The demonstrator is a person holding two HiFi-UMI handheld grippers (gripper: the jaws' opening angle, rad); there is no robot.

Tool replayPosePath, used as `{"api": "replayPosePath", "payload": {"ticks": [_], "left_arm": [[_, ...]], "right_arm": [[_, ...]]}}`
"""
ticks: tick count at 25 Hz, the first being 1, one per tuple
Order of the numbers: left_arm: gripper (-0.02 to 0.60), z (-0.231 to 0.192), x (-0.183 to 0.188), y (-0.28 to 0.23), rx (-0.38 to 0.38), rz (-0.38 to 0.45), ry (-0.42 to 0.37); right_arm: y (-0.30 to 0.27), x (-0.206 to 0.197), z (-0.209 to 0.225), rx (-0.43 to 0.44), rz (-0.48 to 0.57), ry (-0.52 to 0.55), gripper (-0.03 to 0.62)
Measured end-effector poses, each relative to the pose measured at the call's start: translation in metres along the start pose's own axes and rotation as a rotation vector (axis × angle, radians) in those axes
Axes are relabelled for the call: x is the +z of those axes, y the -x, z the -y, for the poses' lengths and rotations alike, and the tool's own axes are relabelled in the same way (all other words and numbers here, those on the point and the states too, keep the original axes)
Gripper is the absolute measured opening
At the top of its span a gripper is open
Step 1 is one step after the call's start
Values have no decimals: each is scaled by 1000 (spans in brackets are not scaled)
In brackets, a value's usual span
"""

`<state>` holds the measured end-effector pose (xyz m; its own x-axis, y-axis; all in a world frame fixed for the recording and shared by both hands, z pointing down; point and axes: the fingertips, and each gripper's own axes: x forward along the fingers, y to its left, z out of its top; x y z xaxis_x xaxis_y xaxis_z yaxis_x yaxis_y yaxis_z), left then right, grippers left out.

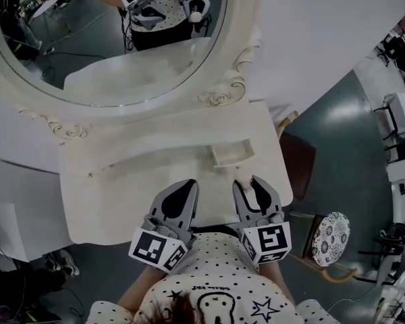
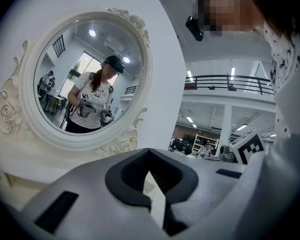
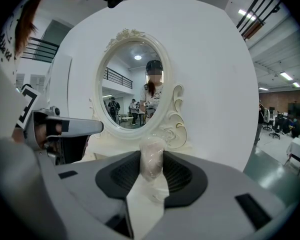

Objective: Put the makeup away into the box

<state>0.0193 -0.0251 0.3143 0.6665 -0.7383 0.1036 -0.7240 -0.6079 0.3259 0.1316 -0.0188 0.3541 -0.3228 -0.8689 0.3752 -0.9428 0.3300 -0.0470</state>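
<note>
Carry step: right gripper point(image 1: 252, 184) pinches a clear-wrapped pinkish makeup piece point(image 3: 152, 159); left gripper point(image 1: 187, 185) pressed together, empty; next, probably advance to the open box point(image 1: 229, 162) at 11 o'clock and release.

An oval mirror point(image 1: 101, 36) stands on the white dressing table point(image 1: 121, 194).

Box point(image 1: 228, 163) on table point(image 1: 121, 198), before mirror point(image 1: 88, 52)

**Makeup** point(image 3: 152, 156): pale, translucent, rounded piece, upright, clamped between the right gripper's point(image 3: 152, 173) jaws. **Box** point(image 1: 231, 155): small cream open tray, just beyond.
</note>
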Motion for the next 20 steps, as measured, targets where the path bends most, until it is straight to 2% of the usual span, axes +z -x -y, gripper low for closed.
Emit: {"api": "replayPosePath", "payload": {"ticks": [12,20], "left_arm": [[-5,-4,-6,-10,2,-17,6],[-5,-5,-13,-25,-6,-33,21]], "right_arm": [[-7,-1,17,-29,-6,-1,144],[-24,-7,27,-20,-28,-11,144]]}}
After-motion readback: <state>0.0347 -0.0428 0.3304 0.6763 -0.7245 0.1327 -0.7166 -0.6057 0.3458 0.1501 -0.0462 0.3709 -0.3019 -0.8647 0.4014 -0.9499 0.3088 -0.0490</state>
